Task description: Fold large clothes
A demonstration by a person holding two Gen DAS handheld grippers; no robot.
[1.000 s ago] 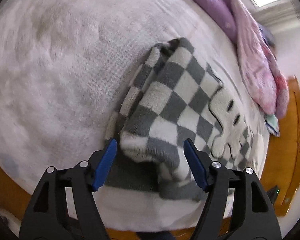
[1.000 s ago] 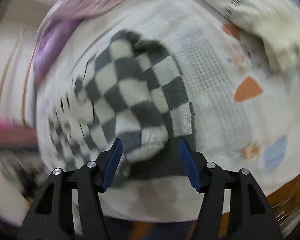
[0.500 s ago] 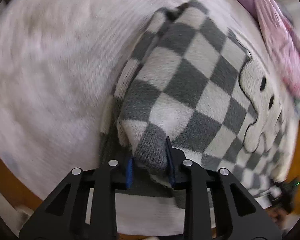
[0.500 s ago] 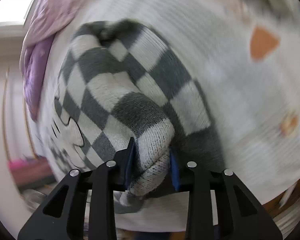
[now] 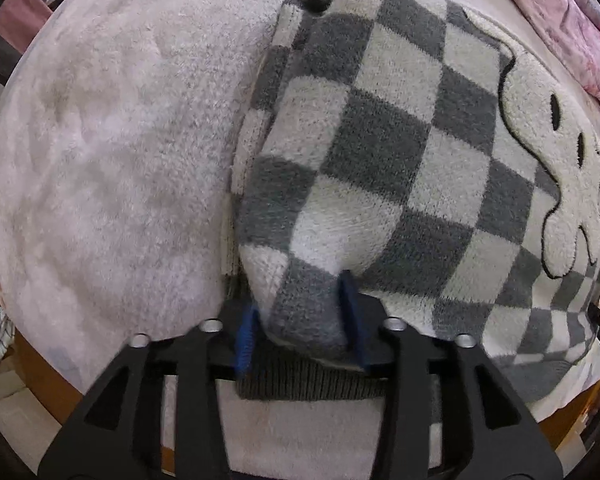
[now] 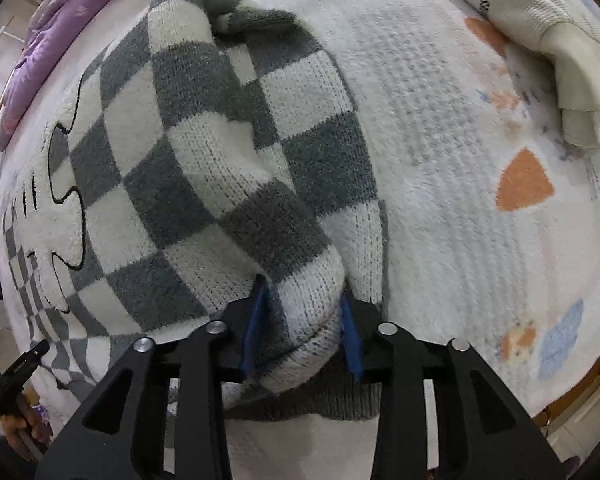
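Observation:
A grey-and-white checkered fleece sweater [image 5: 380, 152] with a cream cartoon patch lies folded on the pale bed blanket [image 5: 100, 140]. My left gripper [image 5: 298, 330] points down at its near edge. Its jaws are opening, and the folded hem sits loosely between the blue pads [image 5: 350, 320], leaning on the right one. In the right wrist view the same sweater [image 6: 204, 152] bulges up from the blanket [image 6: 440, 180]. My right gripper [image 6: 302, 332] holds a thick fold of it between its blue pads [image 6: 254, 328]. These jaws are also opening, with the cloth still filling the gap.
A pink and purple quilt [image 5: 560, 20] is heaped at the far side of the bed. A cream garment [image 6: 560, 60] lies at the upper right in the right wrist view. The wooden bed frame [image 5: 40, 360] shows below the blanket's near edge.
Both grippers came down onto the sweater's near edge and closed on a fold each half a second ago. Since then both sets of jaws have widened, the left more than the right.

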